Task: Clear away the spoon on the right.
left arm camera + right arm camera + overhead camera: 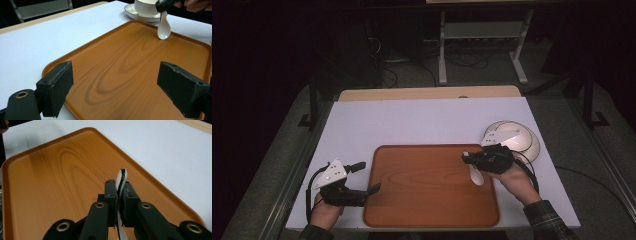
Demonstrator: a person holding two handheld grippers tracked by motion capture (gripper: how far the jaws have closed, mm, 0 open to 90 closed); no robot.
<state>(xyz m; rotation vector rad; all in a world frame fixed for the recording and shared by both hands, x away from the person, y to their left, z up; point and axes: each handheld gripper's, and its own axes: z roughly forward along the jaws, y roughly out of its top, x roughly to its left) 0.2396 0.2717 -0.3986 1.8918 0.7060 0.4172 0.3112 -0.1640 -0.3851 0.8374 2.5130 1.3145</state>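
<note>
A white spoon hangs bowl-down over the right side of the brown wood-grain tray. My right gripper is shut on the spoon's handle, the pads pressing it from both sides. In the left gripper view the spoon's bowl is at or just above the tray's surface; I cannot tell if it touches. My left gripper stands open at the tray's left rim, nothing between its pads.
A white bowl sits on a saucer on the white tabletop, just right of the tray's far corner and close behind my right hand. Dark floor and a metal frame lie beyond the table's far edge.
</note>
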